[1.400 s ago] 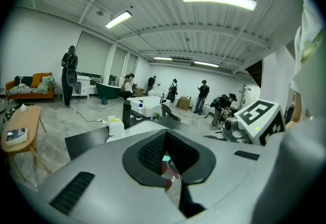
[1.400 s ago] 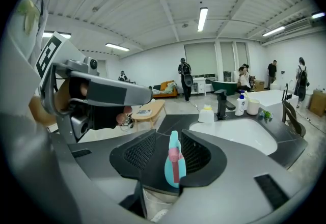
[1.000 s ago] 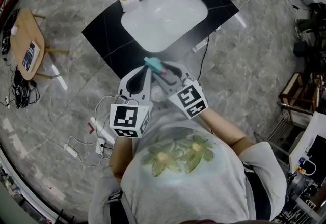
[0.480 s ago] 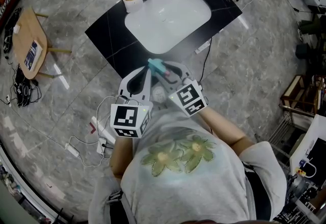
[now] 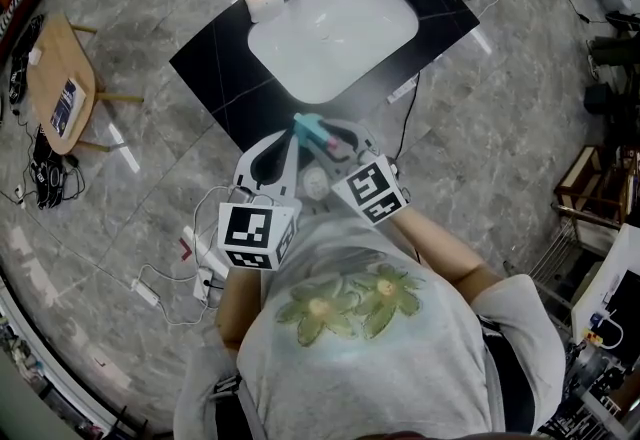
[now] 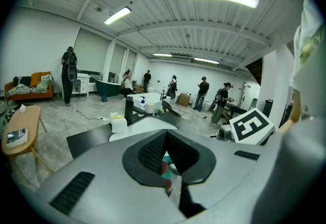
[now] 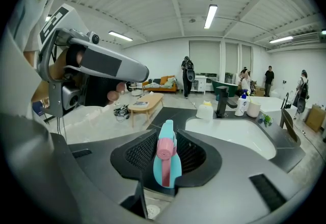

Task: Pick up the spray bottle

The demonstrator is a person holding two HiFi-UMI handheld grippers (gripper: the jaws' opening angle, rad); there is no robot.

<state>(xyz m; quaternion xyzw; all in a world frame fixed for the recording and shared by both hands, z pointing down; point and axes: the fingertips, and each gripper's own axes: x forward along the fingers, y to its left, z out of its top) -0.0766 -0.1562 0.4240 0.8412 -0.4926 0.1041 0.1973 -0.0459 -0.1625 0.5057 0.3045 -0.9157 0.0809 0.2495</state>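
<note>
Clamped tight, the jaws of the right gripper [image 7: 166, 161] have the spray bottle [image 7: 166, 163] by its teal head, pink nozzle pointing up and away in the right gripper view. Over on the other side, the left gripper [image 6: 166, 161] has its jaws drawn together on nothing, with only a sliver of teal and pink showing through the slit between them. From the head view the bottle hangs in the air close to the person's chest, off the black desk [image 5: 215, 63] and short of its white sink [image 5: 335, 18], the two grippers side by side. It looks like a light, stiff plastic bottle with a smooth shell, so it may want to pivot. My read is that the neck just under the head is the safest hold, well clear of the trigger.
</note>
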